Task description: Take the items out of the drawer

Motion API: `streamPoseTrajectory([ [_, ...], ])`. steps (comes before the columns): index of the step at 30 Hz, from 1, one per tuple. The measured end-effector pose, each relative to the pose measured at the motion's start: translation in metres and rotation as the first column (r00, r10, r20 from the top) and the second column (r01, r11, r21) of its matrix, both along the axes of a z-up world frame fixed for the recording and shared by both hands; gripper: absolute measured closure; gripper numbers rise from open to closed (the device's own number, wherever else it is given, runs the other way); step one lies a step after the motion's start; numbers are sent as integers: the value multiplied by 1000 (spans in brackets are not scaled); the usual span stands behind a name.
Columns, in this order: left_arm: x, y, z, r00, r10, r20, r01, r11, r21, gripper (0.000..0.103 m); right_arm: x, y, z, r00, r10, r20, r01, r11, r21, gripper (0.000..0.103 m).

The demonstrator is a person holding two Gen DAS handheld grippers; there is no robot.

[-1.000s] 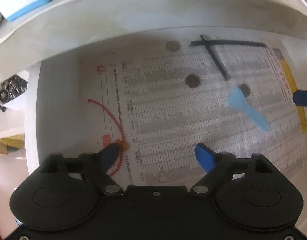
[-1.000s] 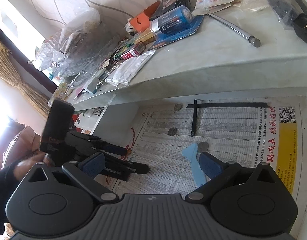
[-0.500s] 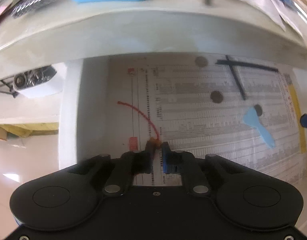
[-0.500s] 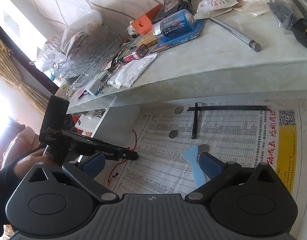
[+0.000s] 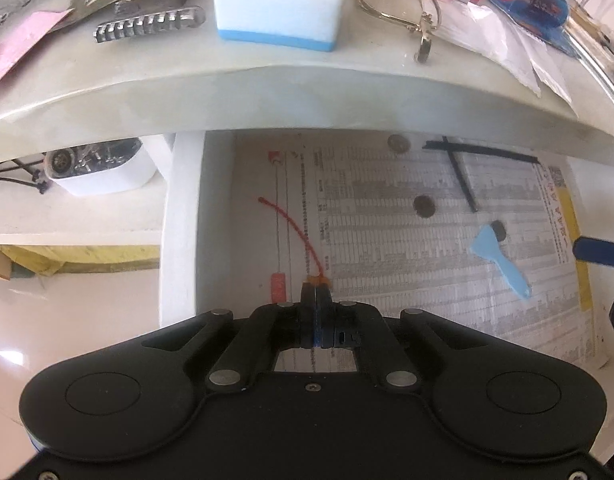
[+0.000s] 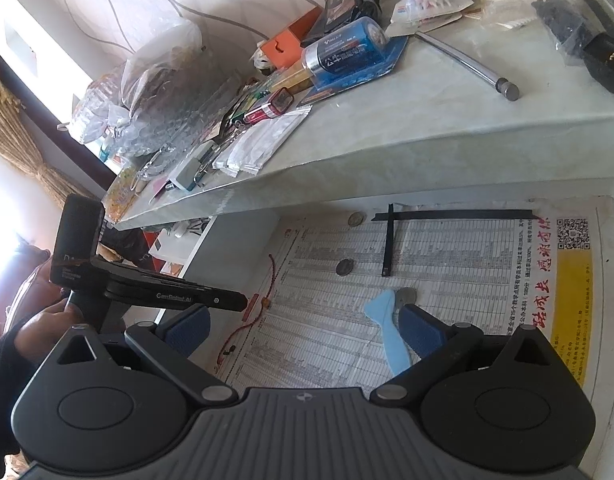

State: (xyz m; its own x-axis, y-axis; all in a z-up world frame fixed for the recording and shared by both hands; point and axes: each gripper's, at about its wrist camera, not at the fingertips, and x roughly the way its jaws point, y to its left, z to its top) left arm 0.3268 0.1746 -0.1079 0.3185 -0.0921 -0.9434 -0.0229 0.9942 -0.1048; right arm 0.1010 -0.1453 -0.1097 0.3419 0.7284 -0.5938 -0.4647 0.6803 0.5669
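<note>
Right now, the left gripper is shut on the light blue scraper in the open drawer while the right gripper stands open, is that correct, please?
Not quite: the left gripper is shut on the red cord, not the light blue scraper, which lies free on the drawer's paper, as the left wrist view shows. The right gripper does stand open.

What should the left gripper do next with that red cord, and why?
Probably lift it up and out toward the countertop. The left gripper has its jaws shut on the red cord at its orange bead, while the cord's free end trails on the drawer's newspaper liner.
</note>
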Motion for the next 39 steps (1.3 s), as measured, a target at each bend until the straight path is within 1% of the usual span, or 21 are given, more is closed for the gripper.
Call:
streamPoseTrajectory([
  [5,9,-6,-10,1000,4,-9,-4,1000,6,98,0,0,0,1000,-4,0,4,1000,-2,0],
  [7,11,-8,-11,1000,4,-6,-4,1000,8,94,0,-1,0,1000,-5,-4,5,1000,-2,0],
  [12,16,-12,-15,1000,7,-17,-7,1000,26,91,1,0,-1,1000,-3,-9,3,1000,-2,0],
  [14,18,-15,-16,1000,9,-23,-8,999,35,87,1,0,-1,1000,-1,-10,1,1000,-2,0],
  [17,20,-21,-18,999,2,-36,0,999,49,73,1,0,-1,1000,-1,-12,0,1000,-2,0],
  [18,20,-24,-19,999,-1,-35,2,999,44,60,1,0,-1,1000,-1,-13,0,1000,-2,0],
  [19,21,-28,-20,999,-3,-35,5,999,39,52,1,0,-1,1000,-1,-14,1,1000,-3,0],
  [23,19,-36,-22,1000,-19,-16,21,997,75,55,0,-1,0,1000,-2,-10,2,1000,1,0],
  [24,18,-35,-22,1000,-15,-12,16,997,80,65,0,-1,0,1000,-1,-8,1,1000,1,0],
  [25,16,-31,-21,1000,-6,-11,6,997,80,77,0,-1,0,1000,0,-6,0,1000,1,0],
  [27,15,-21,-20,1000,13,-12,-12,998,62,89,-1,-1,0,1000,0,-2,0,1000,3,0],
  [30,12,-20,-21,1000,8,-21,-7,998,60,89,-1,-1,1,1000,-1,1,1,1000,4,0],
  [34,7,-18,-16,1000,11,5,-11,999,43,89,-1,-2,1,1000,-6,2,6,1000,4,0],
  [39,-11,-13,17,998,-12,61,9,999,48,89,0,-2,0,1000,-8,-3,8,1000,5,0],
])
